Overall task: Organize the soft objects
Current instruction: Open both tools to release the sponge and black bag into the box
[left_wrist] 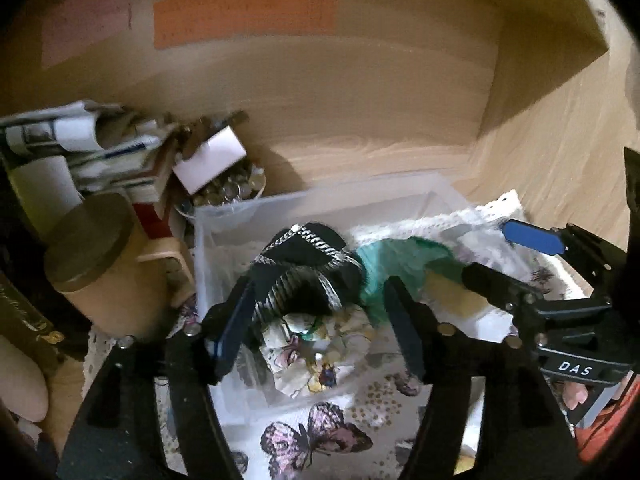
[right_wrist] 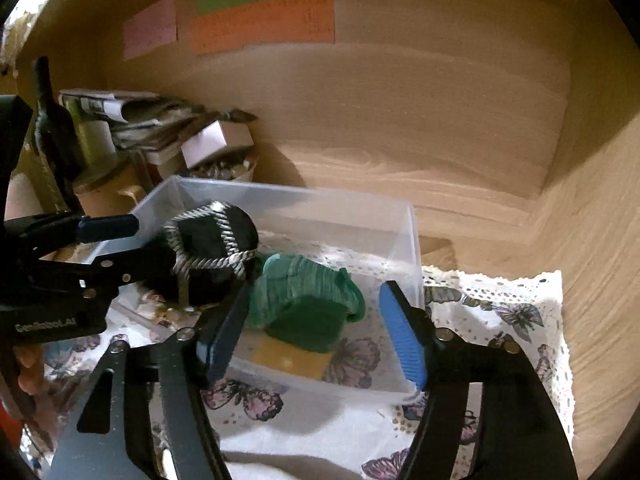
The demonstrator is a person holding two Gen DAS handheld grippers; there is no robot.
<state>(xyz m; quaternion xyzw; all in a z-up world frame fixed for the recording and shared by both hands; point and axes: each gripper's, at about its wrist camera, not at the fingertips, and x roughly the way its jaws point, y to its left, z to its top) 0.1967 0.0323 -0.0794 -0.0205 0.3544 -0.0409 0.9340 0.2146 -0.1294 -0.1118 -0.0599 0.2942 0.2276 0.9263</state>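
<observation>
Left gripper (left_wrist: 320,320) has its jaws spread, with the black corded soft object (left_wrist: 304,264) between its fingertips, above the clear plastic bin (right_wrist: 412,240). Right gripper (right_wrist: 316,332) is also spread, the green cloth bundle (right_wrist: 308,300) lying between its fingers inside the bin.

The bin (right_wrist: 400,220) was clear, smooth plastic. The black pouch (right_wrist: 216,236) looked like soft cloth with twisted silver cord, and the green sock (right_wrist: 304,284) was ribbed knit. The butterfly cloth (right_wrist: 500,312) had a lace edge. The shelf wall (right_wrist: 400,120) was matt wood grain, with paper notes (right_wrist: 264,24) on it.
</observation>
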